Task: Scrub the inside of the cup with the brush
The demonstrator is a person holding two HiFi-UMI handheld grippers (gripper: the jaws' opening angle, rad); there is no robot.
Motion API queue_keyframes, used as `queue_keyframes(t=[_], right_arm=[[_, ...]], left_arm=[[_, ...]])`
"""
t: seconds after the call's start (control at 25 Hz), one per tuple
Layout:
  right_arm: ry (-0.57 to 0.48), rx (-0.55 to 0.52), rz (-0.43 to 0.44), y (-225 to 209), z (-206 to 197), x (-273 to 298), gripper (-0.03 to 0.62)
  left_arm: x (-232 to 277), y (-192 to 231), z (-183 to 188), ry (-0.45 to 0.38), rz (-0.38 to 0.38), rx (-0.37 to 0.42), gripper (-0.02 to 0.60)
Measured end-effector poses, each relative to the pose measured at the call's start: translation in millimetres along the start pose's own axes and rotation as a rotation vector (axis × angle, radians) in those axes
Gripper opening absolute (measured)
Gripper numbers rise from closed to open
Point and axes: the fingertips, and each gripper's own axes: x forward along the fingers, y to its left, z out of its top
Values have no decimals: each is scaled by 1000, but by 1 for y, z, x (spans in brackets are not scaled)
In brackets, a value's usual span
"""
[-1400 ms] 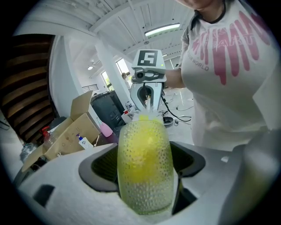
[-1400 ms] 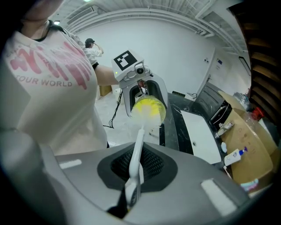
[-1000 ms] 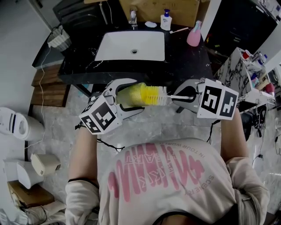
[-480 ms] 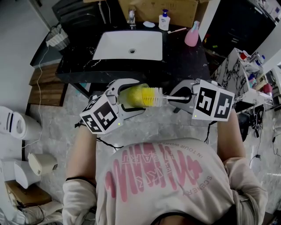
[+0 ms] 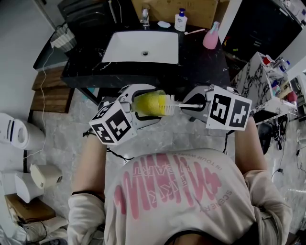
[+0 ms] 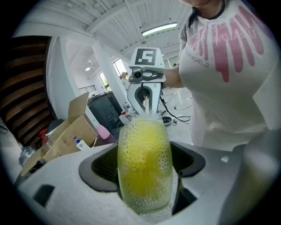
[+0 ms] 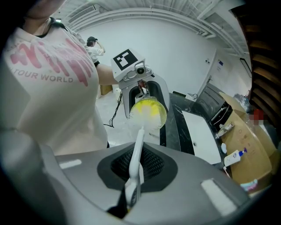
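Over the floor, before the person's chest: left gripper [image 5: 143, 104] holds the cup [image 6: 144, 162] on its side, fingers closed on its dimpled wall, mouth toward the right gripper [image 5: 195, 105]. Right fingers are clamped on the white handle of the brush [image 7: 135, 158]. The yellow bristle head sits partly inside the cup. Both are in mid-air, near the black bench [image 5: 201, 67] with its sink [image 5: 124, 48].

White sink [image 5: 125, 51], pink bottle [image 5: 211, 38], cardboard box [image 5: 203, 12]
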Motion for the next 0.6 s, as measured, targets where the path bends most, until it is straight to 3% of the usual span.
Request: queue_keyframes(t=[0.6], right_arm=[[-4,-5,26,-3,3,19,14]], left_arm=[[3,0,-7,31,9,7,365]])
